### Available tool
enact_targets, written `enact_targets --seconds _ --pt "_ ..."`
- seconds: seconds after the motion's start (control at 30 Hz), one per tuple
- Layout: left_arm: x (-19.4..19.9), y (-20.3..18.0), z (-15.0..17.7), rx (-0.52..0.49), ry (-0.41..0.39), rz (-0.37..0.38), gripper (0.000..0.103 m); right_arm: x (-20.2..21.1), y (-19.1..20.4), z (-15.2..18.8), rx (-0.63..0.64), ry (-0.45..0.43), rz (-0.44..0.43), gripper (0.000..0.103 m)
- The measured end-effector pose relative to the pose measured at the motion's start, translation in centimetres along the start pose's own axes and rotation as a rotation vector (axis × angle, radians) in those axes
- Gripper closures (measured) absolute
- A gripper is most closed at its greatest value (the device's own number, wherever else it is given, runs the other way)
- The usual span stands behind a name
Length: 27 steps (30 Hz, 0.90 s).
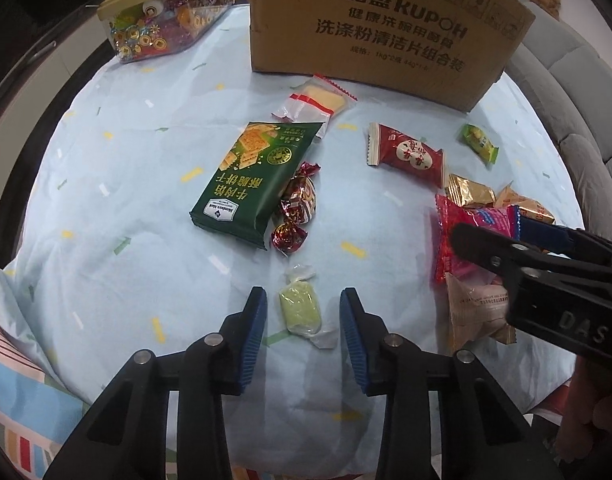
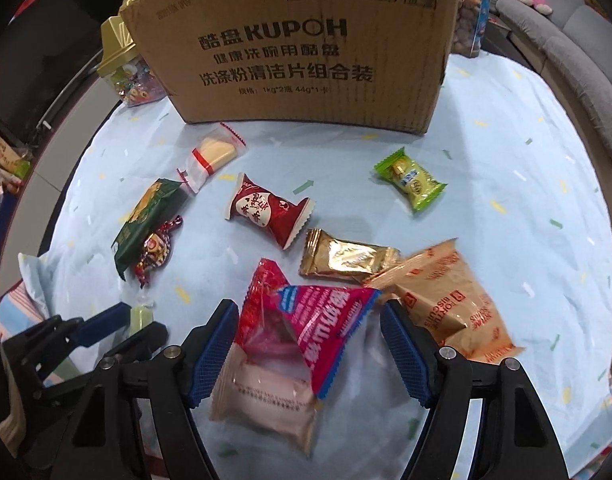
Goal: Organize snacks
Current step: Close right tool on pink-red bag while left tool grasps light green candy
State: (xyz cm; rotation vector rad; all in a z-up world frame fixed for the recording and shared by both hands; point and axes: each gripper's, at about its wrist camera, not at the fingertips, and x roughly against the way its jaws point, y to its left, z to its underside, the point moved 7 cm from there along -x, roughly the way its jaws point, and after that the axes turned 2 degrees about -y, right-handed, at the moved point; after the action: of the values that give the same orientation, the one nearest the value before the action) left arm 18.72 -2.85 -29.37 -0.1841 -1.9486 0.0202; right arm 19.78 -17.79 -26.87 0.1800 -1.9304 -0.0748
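Snacks lie scattered on a light blue cloth (image 1: 126,184) in front of a brown cardboard box (image 1: 386,28). My left gripper (image 1: 302,312) is open, its blue pads either side of a pale green wrapped candy (image 1: 300,312) that lies on the cloth. My right gripper (image 2: 310,324) is open around a pink and red snack packet (image 2: 298,320), which lies between its pads; it also shows in the left wrist view (image 1: 466,232). A green cracker pack (image 1: 250,176), red foil candies (image 1: 300,200), a red packet (image 2: 266,212) and a gold packet (image 2: 342,258) lie further out.
A gold-lidded clear candy jar (image 1: 162,20) stands at the back left beside the box. An orange biscuit packet (image 2: 446,300) lies right of my right gripper, a lime green candy (image 2: 410,180) beyond it. A grey sofa (image 2: 566,40) runs along the right.
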Motion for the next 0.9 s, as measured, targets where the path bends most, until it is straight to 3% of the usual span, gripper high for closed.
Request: enact_targets --seconds 0.3,0.63,0.9 --pt "0.1 0.3 -0.3 0.016 -0.006 0.012 0.082 -1.0 0.6 0.3 -0.001 0.034 -0.004 0.055" --pt "1.4 -0.1 -0.8 0.002 -0.022 0.013 0.083 0.6 0.5 -0.1 0.008 0.0 -0.002 0.062" --pt "4.8 -0.2 -1.5 -0.01 -0.097 -0.008 0.083 4.6 0.7 -1.2 0.018 -0.076 0.011 0.062"
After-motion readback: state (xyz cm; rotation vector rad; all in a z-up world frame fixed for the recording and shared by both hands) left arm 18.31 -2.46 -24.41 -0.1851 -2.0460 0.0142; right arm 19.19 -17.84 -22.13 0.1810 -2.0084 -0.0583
